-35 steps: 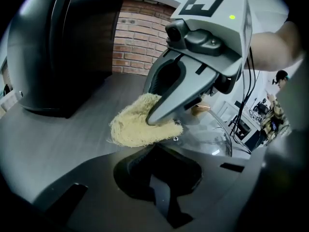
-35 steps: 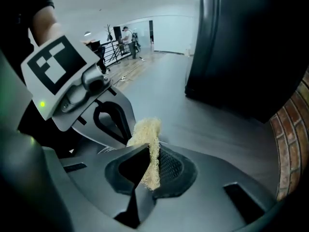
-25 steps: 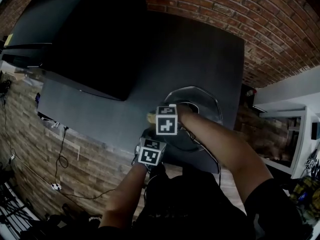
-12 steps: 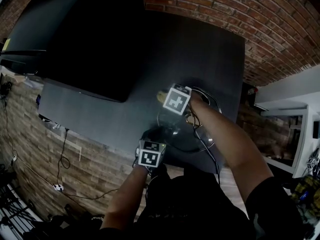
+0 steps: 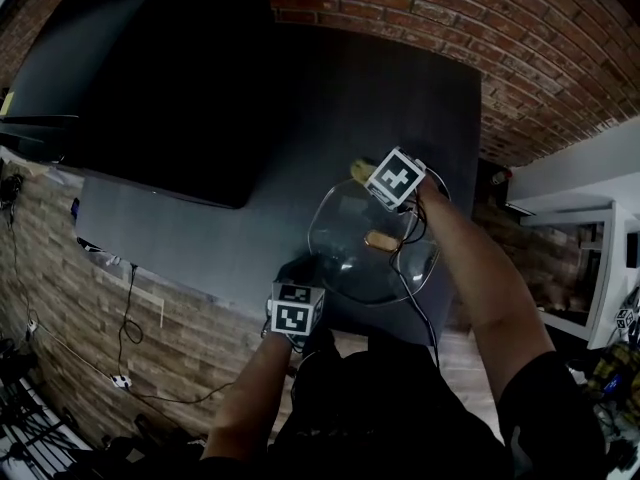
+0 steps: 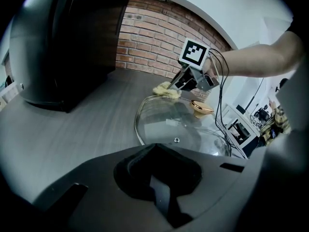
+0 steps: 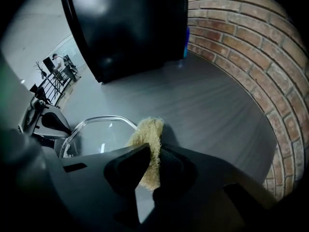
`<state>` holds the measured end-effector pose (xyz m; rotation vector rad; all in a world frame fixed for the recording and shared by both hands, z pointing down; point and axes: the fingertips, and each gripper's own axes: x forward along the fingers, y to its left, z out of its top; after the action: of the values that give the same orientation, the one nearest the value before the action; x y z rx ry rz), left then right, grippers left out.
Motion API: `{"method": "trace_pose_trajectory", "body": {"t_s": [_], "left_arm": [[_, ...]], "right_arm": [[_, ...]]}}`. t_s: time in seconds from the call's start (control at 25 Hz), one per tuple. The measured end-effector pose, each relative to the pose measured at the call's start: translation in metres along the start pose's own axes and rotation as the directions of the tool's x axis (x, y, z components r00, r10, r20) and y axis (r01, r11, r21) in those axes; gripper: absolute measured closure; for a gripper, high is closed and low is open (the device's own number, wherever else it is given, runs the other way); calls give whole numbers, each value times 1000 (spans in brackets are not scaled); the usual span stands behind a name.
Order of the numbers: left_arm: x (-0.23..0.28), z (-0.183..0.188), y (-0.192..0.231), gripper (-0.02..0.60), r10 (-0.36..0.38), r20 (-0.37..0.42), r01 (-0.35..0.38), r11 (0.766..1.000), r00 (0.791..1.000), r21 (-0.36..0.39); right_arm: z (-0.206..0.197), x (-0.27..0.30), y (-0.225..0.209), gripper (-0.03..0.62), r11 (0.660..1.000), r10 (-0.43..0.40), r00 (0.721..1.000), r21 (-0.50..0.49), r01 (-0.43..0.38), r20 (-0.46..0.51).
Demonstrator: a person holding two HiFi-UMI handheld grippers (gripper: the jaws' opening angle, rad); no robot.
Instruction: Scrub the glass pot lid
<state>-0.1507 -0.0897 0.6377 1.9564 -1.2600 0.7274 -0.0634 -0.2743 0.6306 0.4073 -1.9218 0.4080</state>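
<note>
The glass pot lid [image 5: 350, 258] lies on the dark table with its gold knob [image 5: 382, 239] up. My left gripper [image 5: 301, 271] is at the lid's near left rim; in the left gripper view its jaws [image 6: 157, 175] look shut on the rim of the lid [image 6: 178, 124]. My right gripper [image 5: 368, 175] is shut on a yellow scrubber [image 5: 357, 169], which presses on the lid's far rim. In the right gripper view the scrubber [image 7: 150, 144] sticks out between the pads over the lid's edge [image 7: 96, 132]. The left gripper view shows the scrubber [image 6: 165, 90] on the rim.
A big black appliance [image 5: 170, 78] fills the table's far left. A brick wall [image 5: 450, 18] runs behind the table [image 5: 330, 98]. The table's front edge is just under my left gripper. Cables [image 5: 125, 313] hang by the stone wall below.
My right gripper has swept the scrubber from the lid's left side up and right to its far rim. The left gripper has stayed at the near rim.
</note>
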Motion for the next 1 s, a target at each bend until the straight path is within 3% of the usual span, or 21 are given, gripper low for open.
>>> {"method": "trace_pose_trajectory", "body": {"t_s": [0.2, 0.84, 1.0], "left_arm": [[0, 1, 0, 548, 3, 2, -3, 1000, 1000, -6], [-2, 2, 3, 549, 20, 3, -20, 1000, 1000, -13], [0, 3, 4, 548, 22, 6, -22, 1000, 1000, -12]], "right_arm": [[-27, -14, -30, 545, 996, -84, 996, 34, 85, -22], [-120, -50, -44, 545, 971, -150, 988, 183, 154, -32], [-134, -54, -33, 545, 968, -132, 991, 217, 129, -3]]}}
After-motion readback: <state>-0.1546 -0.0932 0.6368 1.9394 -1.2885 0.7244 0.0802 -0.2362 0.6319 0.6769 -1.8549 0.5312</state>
